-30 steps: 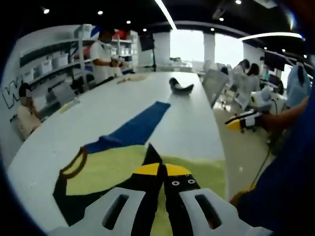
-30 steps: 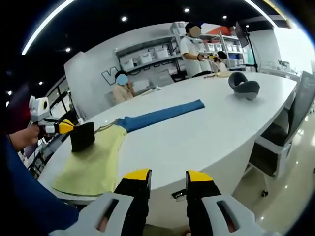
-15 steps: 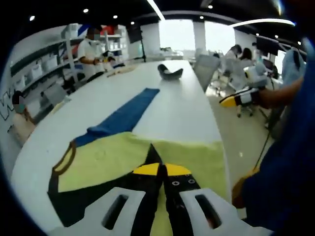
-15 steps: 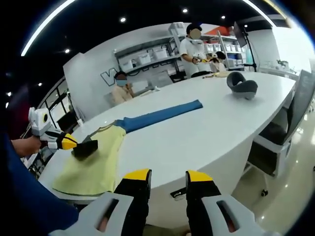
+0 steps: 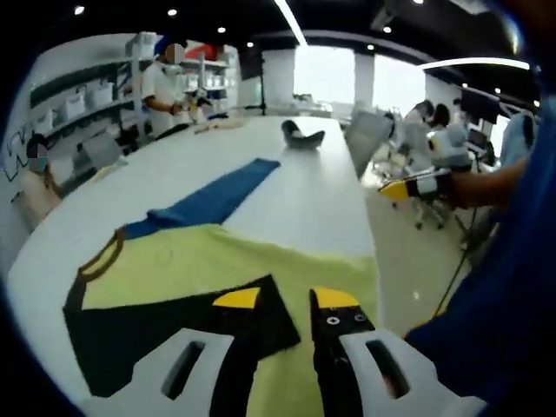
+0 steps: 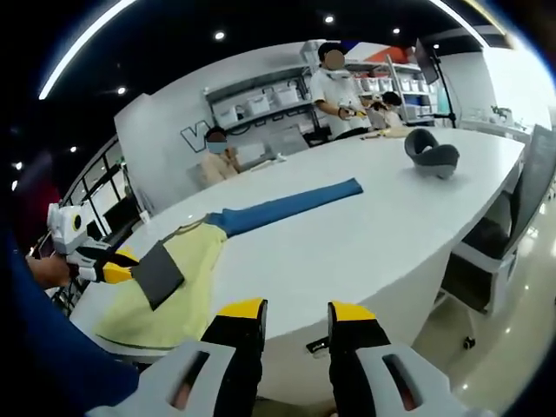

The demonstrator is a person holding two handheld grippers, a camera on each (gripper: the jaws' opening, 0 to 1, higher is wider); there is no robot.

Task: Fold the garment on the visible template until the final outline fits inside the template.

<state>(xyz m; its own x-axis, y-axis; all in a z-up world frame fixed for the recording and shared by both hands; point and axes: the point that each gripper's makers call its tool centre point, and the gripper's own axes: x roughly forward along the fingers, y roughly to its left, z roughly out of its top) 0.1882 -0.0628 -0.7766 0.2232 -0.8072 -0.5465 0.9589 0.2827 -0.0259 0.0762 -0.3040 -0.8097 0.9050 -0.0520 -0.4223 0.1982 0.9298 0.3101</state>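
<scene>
While the yellow garment (image 5: 243,269) is spread on the white table (image 5: 304,191), its black sleeve (image 5: 156,334) is laid folded inward, blue sleeve (image 5: 208,201) outstretched. Left gripper (image 5: 284,298) is spread above it; right gripper (image 6: 295,308), spread, is held off-table. No template is discernible.

My soft yellow cloth shirt (image 5: 234,261) with its matt black sleeve (image 5: 165,326) lies on the smooth, shiny white table (image 5: 321,187). At twelve o'clock lies a blue cloth sleeve (image 5: 213,195). My white plastic tongs (image 5: 282,300) have yellow tips.
</scene>
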